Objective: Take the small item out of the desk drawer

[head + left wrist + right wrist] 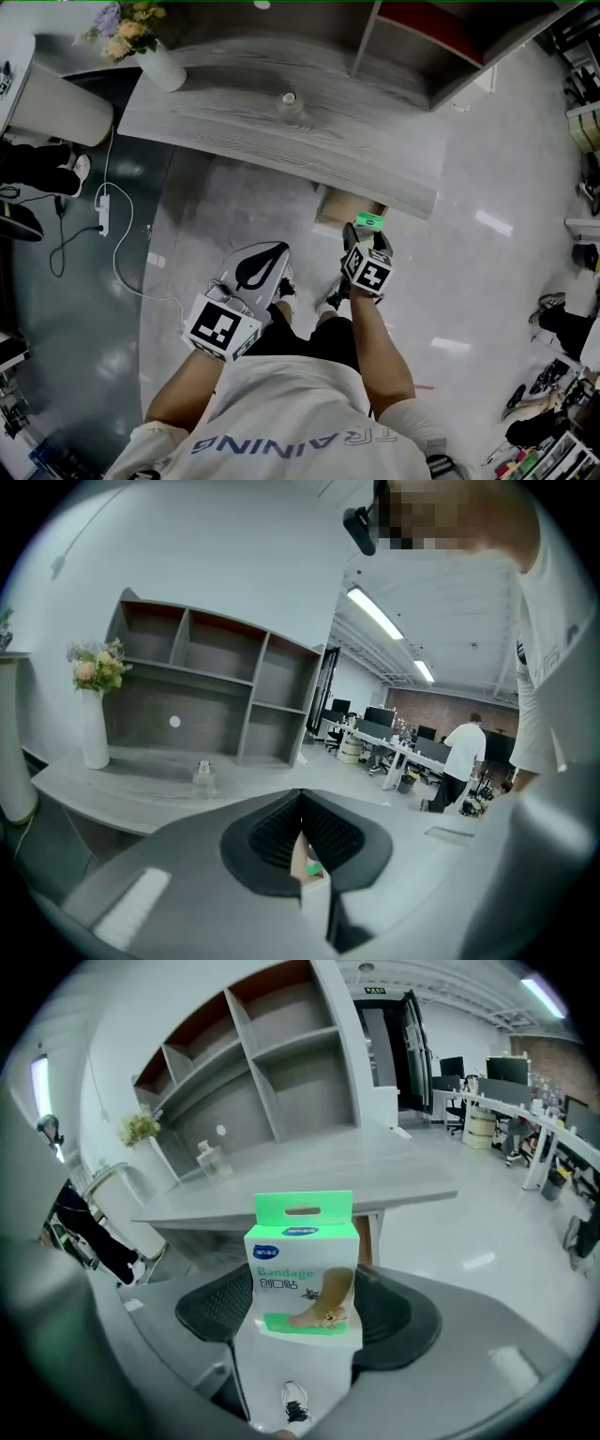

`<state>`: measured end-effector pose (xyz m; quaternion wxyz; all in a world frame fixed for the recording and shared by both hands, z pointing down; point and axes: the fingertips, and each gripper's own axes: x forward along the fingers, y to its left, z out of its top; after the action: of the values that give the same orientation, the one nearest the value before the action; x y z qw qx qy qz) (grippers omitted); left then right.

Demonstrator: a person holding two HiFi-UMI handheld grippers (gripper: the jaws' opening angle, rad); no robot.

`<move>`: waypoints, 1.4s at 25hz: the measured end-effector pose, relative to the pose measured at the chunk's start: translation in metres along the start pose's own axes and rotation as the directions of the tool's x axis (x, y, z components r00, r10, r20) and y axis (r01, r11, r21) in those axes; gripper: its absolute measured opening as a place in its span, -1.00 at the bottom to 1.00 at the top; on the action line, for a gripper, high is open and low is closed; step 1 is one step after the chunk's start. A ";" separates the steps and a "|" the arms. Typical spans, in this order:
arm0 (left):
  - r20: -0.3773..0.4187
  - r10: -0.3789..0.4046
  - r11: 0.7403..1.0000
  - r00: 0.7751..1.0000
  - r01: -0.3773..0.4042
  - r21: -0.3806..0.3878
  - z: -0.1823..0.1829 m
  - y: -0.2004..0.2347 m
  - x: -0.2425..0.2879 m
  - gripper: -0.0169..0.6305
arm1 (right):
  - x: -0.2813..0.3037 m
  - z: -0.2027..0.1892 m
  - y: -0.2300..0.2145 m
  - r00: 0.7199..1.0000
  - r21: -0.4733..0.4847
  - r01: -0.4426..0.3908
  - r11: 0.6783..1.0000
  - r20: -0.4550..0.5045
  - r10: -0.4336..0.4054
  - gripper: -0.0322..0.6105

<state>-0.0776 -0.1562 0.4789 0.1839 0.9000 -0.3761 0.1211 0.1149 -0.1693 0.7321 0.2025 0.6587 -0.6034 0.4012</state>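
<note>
Right tongs [305,1314] grip a bandage box [304,1274] before the desk [309,1183].

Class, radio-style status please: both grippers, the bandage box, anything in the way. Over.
Left gripper shut, empty. Right gripper shut on bandage box, box upright, just off the desk's front edge. Nothing seen in the way.

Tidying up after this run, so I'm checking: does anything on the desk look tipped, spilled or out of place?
Nothing stands out. The flower vase and the small bottle stand upright on the desk, nothing is spilled, and the bandage box sits straight, clamped in the right tongs.
</note>
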 end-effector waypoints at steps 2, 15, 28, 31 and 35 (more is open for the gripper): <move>0.019 -0.002 1.000 1.000 0.002 0.012 0.009 -0.006 -0.003 -0.94 | -0.024 0.018 0.003 0.998 -0.018 -0.029 0.999 0.047 0.030 0.20; 0.219 0.027 0.992 0.975 -0.052 0.112 0.105 -0.041 -0.017 -0.94 | -0.210 0.172 0.013 0.901 -0.159 -0.134 0.978 0.392 0.187 0.19; 0.326 -0.004 0.988 0.945 -0.047 0.149 0.173 -0.081 -0.008 -0.94 | -0.353 0.269 0.010 0.752 -0.310 -0.110 0.944 0.595 0.283 0.19; 0.343 -0.014 0.985 0.939 -0.046 0.164 0.182 -0.089 -0.008 -0.94 | -0.369 0.278 0.009 0.728 -0.320 -0.113 0.941 0.618 0.297 0.19; 0.361 -0.025 0.983 0.932 -0.042 0.177 0.191 -0.095 -0.005 -0.94 | -0.374 0.282 0.007 0.719 -0.327 -0.115 0.938 0.624 0.306 0.19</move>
<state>0.0026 -0.1718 0.2819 0.0281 0.9182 -0.3950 -0.0122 0.2069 -0.1455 0.2734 0.0123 0.6512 -0.7550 0.0756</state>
